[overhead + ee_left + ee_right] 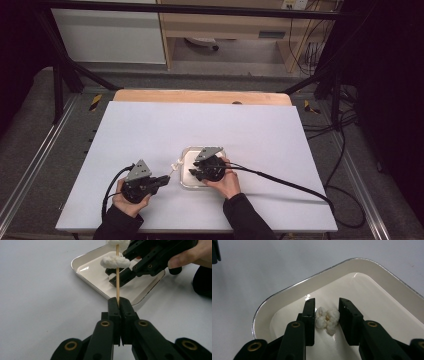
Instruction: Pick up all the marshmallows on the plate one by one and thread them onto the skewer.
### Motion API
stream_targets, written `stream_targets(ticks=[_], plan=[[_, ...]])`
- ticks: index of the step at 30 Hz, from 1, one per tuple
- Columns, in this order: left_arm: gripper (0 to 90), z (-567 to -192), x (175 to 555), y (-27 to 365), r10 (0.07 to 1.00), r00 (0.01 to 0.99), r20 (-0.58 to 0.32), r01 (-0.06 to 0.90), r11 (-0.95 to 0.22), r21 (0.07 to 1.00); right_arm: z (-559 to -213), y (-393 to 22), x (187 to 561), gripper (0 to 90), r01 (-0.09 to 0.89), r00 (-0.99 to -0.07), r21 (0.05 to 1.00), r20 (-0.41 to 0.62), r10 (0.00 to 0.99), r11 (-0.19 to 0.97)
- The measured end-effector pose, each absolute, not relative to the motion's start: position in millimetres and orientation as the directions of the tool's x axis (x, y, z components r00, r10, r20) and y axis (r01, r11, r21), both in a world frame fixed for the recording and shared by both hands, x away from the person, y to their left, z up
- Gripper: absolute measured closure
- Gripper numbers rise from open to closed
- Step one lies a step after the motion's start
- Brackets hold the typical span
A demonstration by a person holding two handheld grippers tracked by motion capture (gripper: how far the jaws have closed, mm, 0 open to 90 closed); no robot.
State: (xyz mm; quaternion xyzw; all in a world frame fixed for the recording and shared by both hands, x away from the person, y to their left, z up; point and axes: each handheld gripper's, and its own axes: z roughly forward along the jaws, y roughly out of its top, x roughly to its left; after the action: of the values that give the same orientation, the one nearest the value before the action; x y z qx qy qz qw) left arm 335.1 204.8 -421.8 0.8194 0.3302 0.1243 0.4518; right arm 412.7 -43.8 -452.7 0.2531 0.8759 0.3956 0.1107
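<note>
On the left I have my left gripper [162,179] clamped tight on the lower end of a thin wooden skewer [117,277], jaws pressed together around it, holding it out toward the tray. The left gripper view shows the skewer rising straight from the jaws with two white puffy pieces [115,261] already threaded on it, one above the other; from the high view the skewer is barely a pale sliver. They look like popcorn or small marshmallow-like bits, I cannot tell which. Moving right, the shallow white tray [185,161] sits on the white table [150,130], and my right gripper [196,171] is down inside it. The right gripper view gives me what the overhead cannot: one more white puffy piece [327,320] lies on the tray floor between the jaws, which stand a little apart, the left pad touching it and the right pad just beside it. I judge this to be the pickup step for the third piece. Next I need to close gently so it does not crush, lift it clear of the rim, then line it up with the skewer's tip.
</note>
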Motion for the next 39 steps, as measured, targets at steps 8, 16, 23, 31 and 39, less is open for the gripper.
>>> stream_targets(ticks=[8, 16, 23, 31, 39], plan=[[88.5, -422, 335, 204, 0.655, 0.750, -0.094, 0.428, -0.371, 0.824, -446, -47, 411, 69.9, 0.367, -0.845, 0.755, 0.025, 0.534, 0.544], [88.5, -421, 334, 202, 0.654, 0.752, -0.087, 0.423, -0.376, 0.825, -420, -68, 406, 70.4, 0.387, -0.832, 0.789, 0.076, 0.550, 0.477], [88.5, -421, 332, 199, 0.650, 0.756, -0.082, 0.418, -0.381, 0.825, -407, -89, 404, 70.5, 0.403, -0.824, 0.810, 0.118, 0.554, 0.426], [88.5, -422, 330, 195, 0.638, 0.766, -0.073, 0.406, -0.392, 0.826, -396, -107, 403, 70.6, 0.419, -0.818, 0.831, 0.170, 0.549, 0.366], [88.5, -422, 326, 188, 0.622, 0.780, -0.070, 0.394, -0.401, 0.827, -382, -118, 403, 70.9, 0.435, -0.815, 0.857, 0.244, 0.525, 0.276]])
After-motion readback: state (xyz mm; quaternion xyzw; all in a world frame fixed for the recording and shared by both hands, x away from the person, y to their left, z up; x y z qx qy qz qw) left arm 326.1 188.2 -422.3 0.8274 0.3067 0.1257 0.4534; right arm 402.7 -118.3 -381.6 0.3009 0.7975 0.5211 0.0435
